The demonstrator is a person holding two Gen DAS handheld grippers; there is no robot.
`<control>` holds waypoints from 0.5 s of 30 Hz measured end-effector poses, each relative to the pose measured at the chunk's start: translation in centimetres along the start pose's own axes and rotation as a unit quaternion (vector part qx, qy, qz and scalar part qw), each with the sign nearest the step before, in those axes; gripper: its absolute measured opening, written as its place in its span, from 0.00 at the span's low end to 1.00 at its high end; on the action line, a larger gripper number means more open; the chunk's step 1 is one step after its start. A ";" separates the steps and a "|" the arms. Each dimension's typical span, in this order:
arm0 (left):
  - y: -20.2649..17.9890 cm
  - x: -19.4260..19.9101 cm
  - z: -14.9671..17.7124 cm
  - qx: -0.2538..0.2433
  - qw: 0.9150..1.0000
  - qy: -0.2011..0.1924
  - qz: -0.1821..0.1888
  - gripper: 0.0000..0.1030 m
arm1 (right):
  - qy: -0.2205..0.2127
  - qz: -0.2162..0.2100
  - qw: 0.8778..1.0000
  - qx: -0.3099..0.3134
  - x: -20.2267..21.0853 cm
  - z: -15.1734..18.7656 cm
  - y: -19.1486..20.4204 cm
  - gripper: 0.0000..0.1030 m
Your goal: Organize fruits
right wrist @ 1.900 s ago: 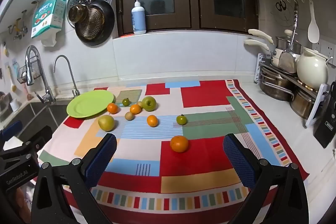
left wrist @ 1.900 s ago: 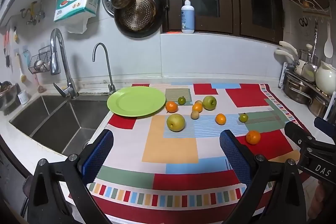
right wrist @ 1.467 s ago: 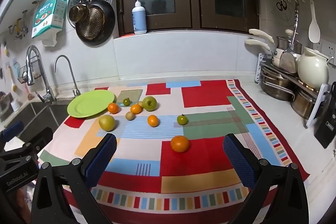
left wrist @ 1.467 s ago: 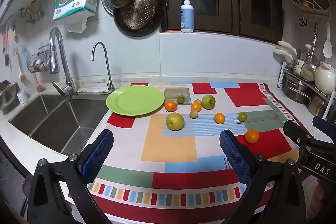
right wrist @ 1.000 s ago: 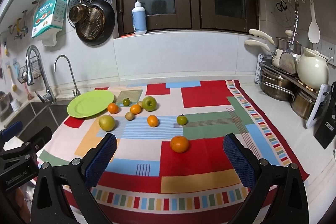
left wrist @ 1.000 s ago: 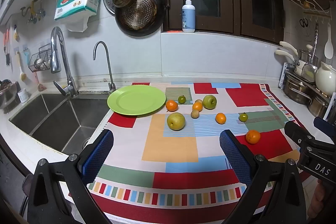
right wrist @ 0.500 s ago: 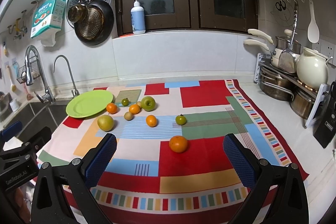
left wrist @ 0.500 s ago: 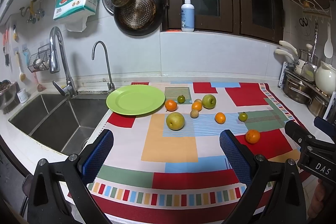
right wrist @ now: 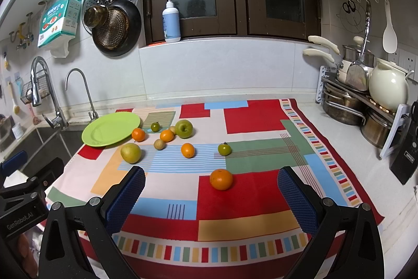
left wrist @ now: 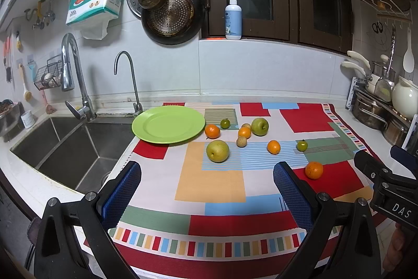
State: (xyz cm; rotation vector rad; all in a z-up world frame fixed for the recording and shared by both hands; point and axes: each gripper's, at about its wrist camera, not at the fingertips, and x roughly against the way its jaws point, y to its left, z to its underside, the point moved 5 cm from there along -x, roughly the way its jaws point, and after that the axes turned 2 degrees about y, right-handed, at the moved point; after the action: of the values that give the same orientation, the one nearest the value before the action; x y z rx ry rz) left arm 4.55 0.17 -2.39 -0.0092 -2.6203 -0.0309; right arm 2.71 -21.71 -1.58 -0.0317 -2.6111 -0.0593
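Nothing has shifted: both the left gripper [left wrist: 206,181] and right gripper [right wrist: 210,186] hover with jaws spread wide, empty. Fruits lie scattered on the cloth [left wrist: 209,184] beside the green plate [left wrist: 168,124]; the pear [left wrist: 217,151] points its stem toward the camera.

Bright colours showing across the kitchen counter

A lime-green plate [left wrist: 167,125] is sitting on a patchwork cloth [left wrist: 209,184] of red, peach, blue and green blocks, its hem showing striped squares; oranges [right wrist: 221,179] are glowing orange.

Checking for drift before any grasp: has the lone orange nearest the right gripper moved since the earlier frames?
No. The lone orange sits on the same red patch of the cloth.
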 end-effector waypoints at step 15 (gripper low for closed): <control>0.0 0.0 0.0 0.000 1.000 0.000 0.000 1.00 | 0.000 0.001 1.000 0.000 0.0 0.0 0.0 0.99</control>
State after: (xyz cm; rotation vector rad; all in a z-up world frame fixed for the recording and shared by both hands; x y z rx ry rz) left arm 4.59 0.14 -2.36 -0.0081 -2.6211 -0.0300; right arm 2.73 -21.72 -1.60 -0.0349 -2.6111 -0.0574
